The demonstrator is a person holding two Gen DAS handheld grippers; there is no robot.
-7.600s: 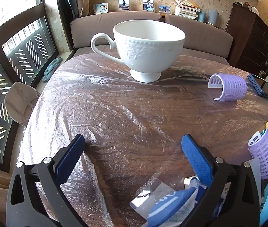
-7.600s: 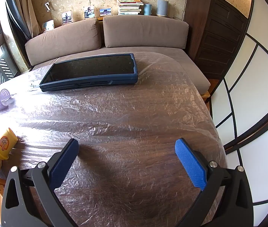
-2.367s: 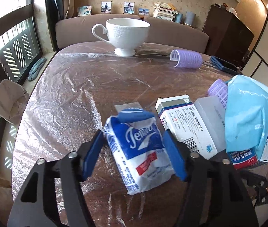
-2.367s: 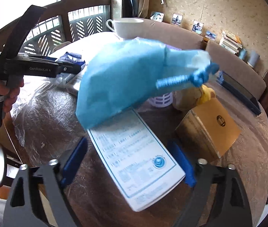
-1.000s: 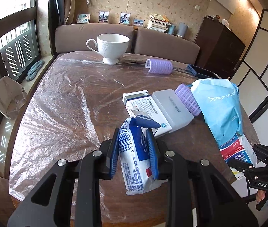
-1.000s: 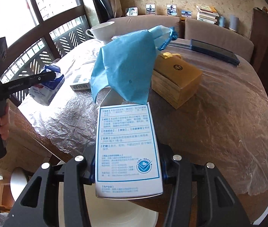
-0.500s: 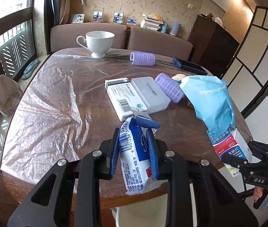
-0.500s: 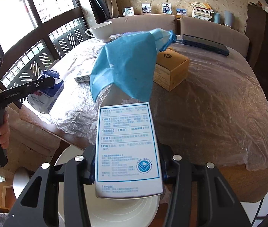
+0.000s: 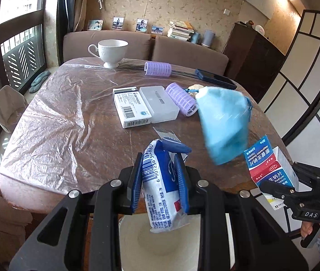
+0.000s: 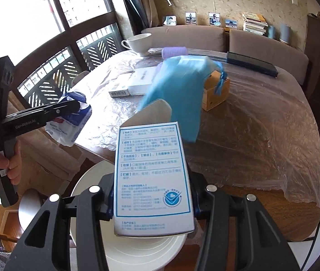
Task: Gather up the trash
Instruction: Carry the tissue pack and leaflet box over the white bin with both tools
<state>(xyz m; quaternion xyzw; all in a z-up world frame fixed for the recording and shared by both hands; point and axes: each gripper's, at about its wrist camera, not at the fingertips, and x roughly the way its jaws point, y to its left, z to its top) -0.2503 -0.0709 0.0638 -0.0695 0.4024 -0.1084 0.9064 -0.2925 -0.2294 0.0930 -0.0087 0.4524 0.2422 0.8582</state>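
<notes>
My left gripper is shut on a blue and white tissue pack, held just off the table's near edge above a white round bin. My right gripper is shut on a white medicine box with blue print and an open flap. A blurred light blue bag hangs over the box's far end. The bin's rim shows under this gripper too. In the right wrist view the left gripper and its tissue pack are at the left, held by a person's hand.
The table has a crinkled plastic cover. On it stand a white cup, two purple hair rollers, a barcoded white box, a grey case, a dark phone and a brown carton. A sofa runs behind.
Both grippers have drawn back from the table past its near edge with their loads, and the white bin now fills the space under them. The blue bag has swung and blurred.
</notes>
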